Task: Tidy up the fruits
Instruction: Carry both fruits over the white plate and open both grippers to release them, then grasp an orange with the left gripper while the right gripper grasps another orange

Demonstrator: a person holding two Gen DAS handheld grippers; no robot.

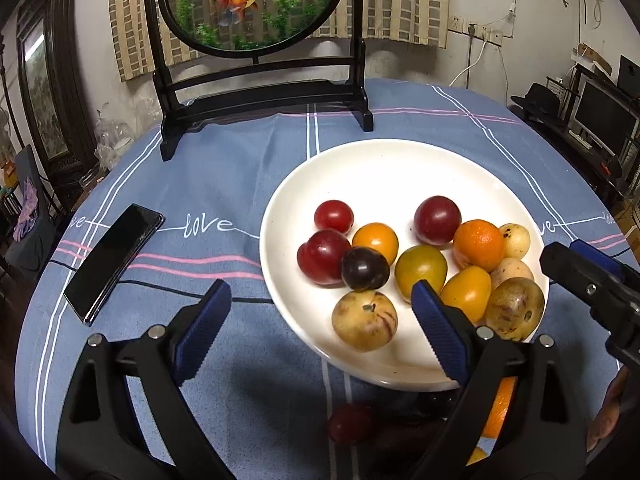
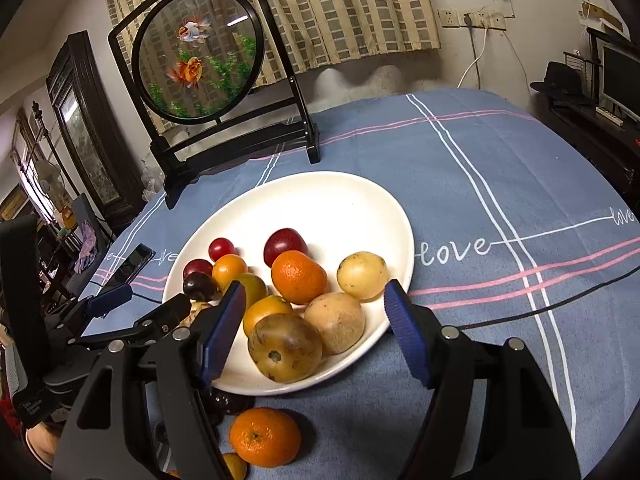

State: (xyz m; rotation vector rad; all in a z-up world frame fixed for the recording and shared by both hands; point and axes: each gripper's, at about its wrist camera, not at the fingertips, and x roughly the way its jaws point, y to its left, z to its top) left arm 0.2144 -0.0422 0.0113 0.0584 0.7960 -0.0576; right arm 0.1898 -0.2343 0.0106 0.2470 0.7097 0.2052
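A white plate (image 1: 360, 168) on the blue tablecloth holds several fruits: red plums (image 1: 437, 220), a dark plum (image 1: 365, 269), an orange mandarin (image 1: 478, 245), yellow fruits and brown speckled ones (image 1: 364, 320). My left gripper (image 1: 320, 289) hangs open over the plate's near left rim; its pads touch nothing. My right gripper (image 2: 316, 288) stands open over the near rim, with brown fruits (image 2: 285, 348) lying between its fingers untouched. Off the plate, close to me, lie a mandarin (image 2: 265, 436), a red plum (image 1: 350, 424) and a dark plum (image 2: 228, 402).
A black phone (image 1: 114, 264) lies left of the plate. A black stand with a round goldfish panel (image 1: 256, 92) stands at the table's far side. The table edge curves round at left and right, and a monitor and shelves (image 1: 600, 120) stand beyond the right edge.
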